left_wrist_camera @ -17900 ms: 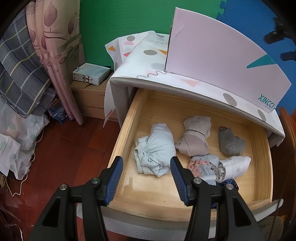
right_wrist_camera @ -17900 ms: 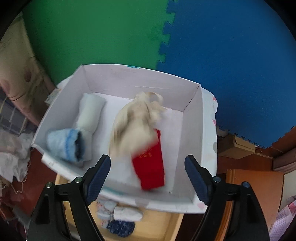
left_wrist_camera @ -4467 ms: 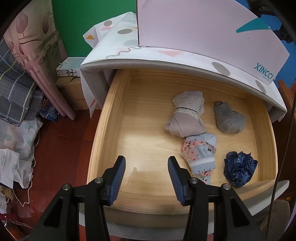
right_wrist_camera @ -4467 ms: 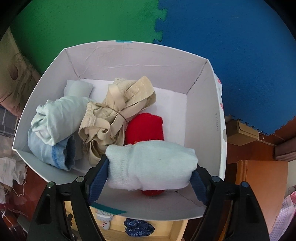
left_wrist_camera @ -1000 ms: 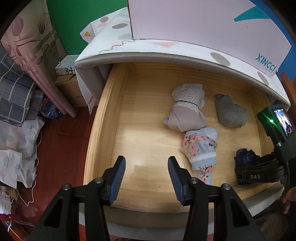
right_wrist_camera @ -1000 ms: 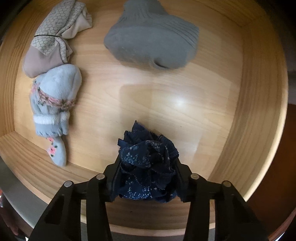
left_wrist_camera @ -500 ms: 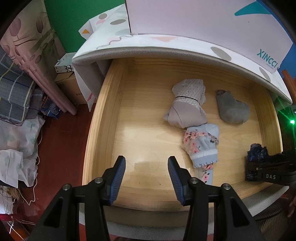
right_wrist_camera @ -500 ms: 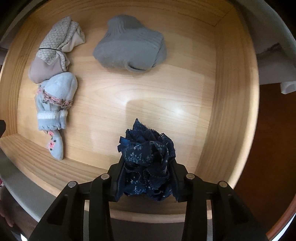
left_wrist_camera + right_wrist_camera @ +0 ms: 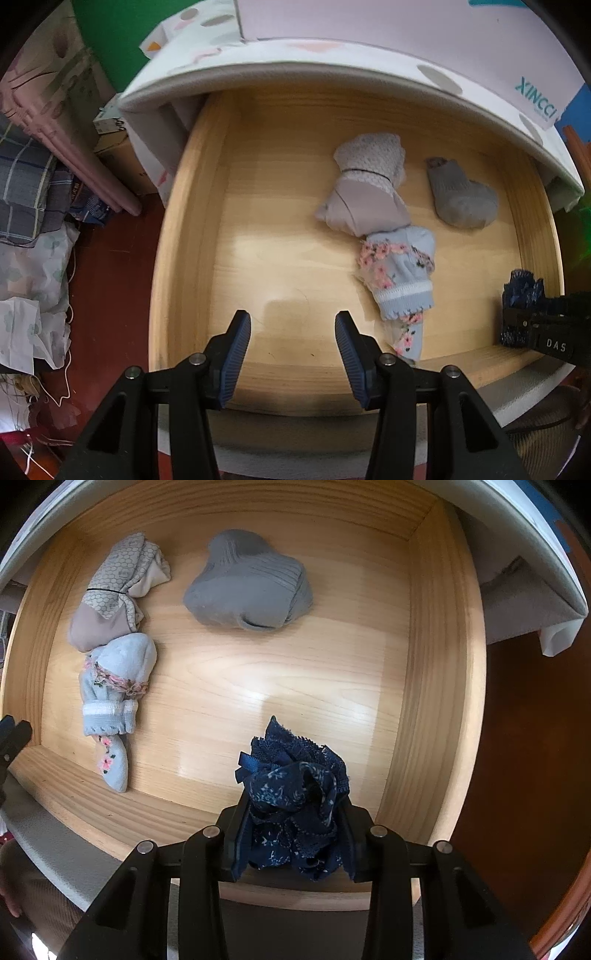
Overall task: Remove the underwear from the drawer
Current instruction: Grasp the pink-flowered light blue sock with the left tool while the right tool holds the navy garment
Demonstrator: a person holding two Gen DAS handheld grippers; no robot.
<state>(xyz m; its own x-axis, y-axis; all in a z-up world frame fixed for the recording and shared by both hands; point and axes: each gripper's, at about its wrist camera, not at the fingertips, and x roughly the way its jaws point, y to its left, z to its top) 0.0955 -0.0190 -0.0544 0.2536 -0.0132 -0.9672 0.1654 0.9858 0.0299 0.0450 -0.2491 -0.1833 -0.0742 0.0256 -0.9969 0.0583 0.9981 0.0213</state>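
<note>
My right gripper [image 9: 293, 827] is shut on a crumpled navy lace underwear [image 9: 295, 790], held above the front right corner of the open wooden drawer [image 9: 428, 686]. From the left wrist view the same navy underwear [image 9: 522, 290] shows at the right edge, clamped in the right gripper's black body. My left gripper [image 9: 291, 350] hovers open and empty over the drawer's front left floor. Left in the drawer are a beige bundle [image 9: 364, 194], a light blue floral bundle [image 9: 400, 273] and a grey sock [image 9: 460, 199].
A white box [image 9: 406, 33] with teal lettering stands on the patterned cabinet top [image 9: 295, 62] above the drawer. Curtain [image 9: 48, 74], folded plaid cloth [image 9: 22, 192] and cardboard boxes [image 9: 114, 147] crowd the red floor on the left. A grey cushion [image 9: 48, 845] lies below the drawer front.
The right gripper has lifted the navy underwear off the drawer floor and drawn back toward the front right corner. The left gripper has stayed put.
</note>
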